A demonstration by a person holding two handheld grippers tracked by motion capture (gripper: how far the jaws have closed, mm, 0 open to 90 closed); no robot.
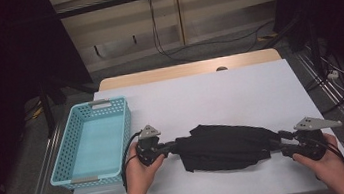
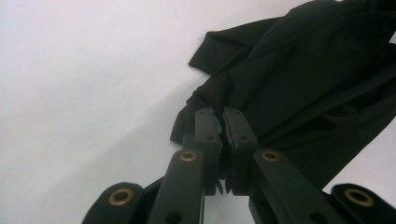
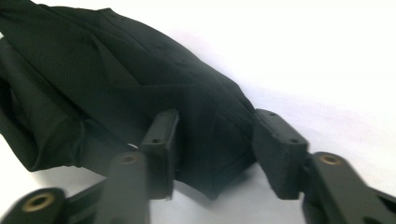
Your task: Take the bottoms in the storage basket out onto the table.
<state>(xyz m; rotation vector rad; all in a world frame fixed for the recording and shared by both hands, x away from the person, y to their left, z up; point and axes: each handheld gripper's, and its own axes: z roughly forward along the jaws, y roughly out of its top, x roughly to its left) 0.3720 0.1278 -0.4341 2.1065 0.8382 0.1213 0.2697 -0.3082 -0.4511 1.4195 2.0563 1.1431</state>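
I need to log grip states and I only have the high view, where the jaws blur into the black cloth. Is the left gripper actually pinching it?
Observer: Yes. In the left gripper view the left gripper has its jaws shut together on a fold at the edge of the black cloth.
Operator: And the right one?
Observer: In its own view the right gripper stands open, one jaw on either side of the cloth's end.
Operator: Is that end lifted?
Observer: It seems to rest on the white table, casting a thin shadow beneath.
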